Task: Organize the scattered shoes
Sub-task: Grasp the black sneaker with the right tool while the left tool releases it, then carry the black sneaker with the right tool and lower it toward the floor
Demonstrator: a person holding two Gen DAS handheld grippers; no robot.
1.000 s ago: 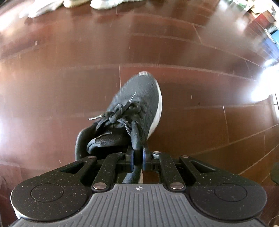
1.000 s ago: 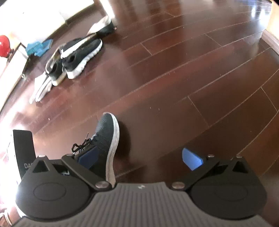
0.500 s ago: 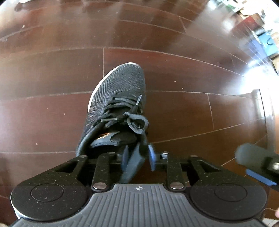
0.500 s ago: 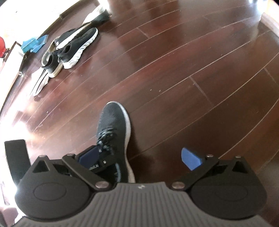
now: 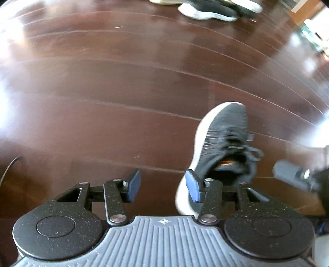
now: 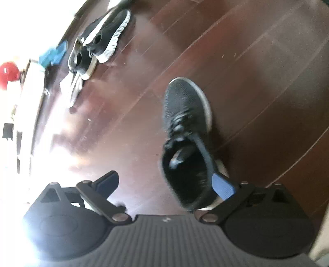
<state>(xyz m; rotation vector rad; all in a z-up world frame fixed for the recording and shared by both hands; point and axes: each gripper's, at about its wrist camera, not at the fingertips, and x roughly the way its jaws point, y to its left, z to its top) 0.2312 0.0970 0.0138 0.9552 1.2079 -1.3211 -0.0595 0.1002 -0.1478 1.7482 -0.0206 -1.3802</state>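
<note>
A dark grey knit sneaker (image 5: 222,141) with a white sole lies on the wood floor, toe pointing away. My left gripper (image 5: 163,187) is open with nothing between its pads; the sneaker's heel sits just behind its right finger (image 5: 193,190). In the right wrist view the same sneaker (image 6: 186,115) has its heel opening close to the blue pad of the right finger (image 6: 223,187). My right gripper (image 6: 166,184) is open, and its left finger is well clear of the shoe. The right gripper (image 5: 294,176) shows blurred at the left wrist view's right edge.
Black sneakers with white soles (image 6: 107,35) and a pale shoe (image 6: 73,88) lie grouped at the far left by a wall. The same shoes (image 5: 207,10) show at the top of the left wrist view. A red object (image 6: 8,69) and a blue item (image 6: 53,53) sit nearby.
My left gripper has let go of the sneaker, opened and shifted left of it. The right gripper has moved so the heel now lies beside its right finger.
</note>
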